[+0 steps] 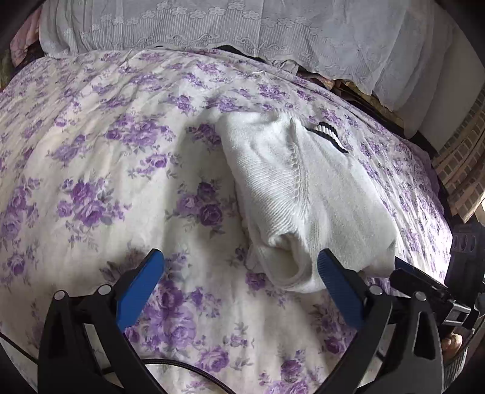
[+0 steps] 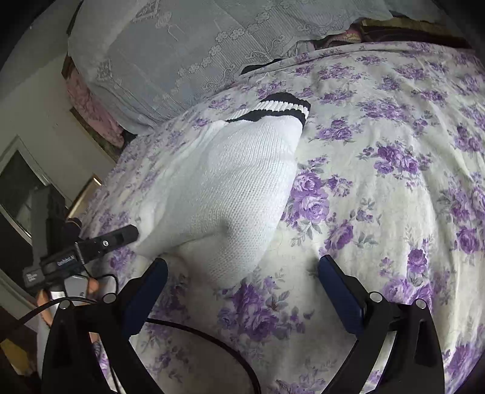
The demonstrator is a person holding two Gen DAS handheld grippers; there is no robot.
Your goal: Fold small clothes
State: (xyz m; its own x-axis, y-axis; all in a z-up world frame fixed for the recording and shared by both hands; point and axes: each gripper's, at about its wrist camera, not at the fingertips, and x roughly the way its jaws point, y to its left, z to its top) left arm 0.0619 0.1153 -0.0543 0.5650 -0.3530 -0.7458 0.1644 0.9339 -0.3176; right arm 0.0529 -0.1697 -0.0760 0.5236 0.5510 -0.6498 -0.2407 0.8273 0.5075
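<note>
A small white knit garment point(image 1: 303, 188) with a black-and-white striped ribbed edge point(image 2: 282, 104) lies folded in a bundle on the purple-flowered bedspread point(image 1: 91, 157). My left gripper point(image 1: 241, 256) is open just in front of the bundle's near end, and its right blue pad point(image 1: 336, 282) sits against the knit. In the right wrist view the same garment point(image 2: 230, 188) reaches down between the wide-open fingers of my right gripper point(image 2: 242, 262), and neither pad presses on it. One black finger of the left gripper point(image 2: 118, 238) touches the garment's left edge.
A lace-covered pillow point(image 1: 242, 27) lies along the head of the bed. Past the bed's edge are a brick wall point(image 1: 460, 157) and a dark-framed panel point(image 2: 21, 188). A black cable point(image 2: 212, 342) trails over the bedspread beneath my right gripper. A person's fingers point(image 2: 94, 285) hold the left gripper.
</note>
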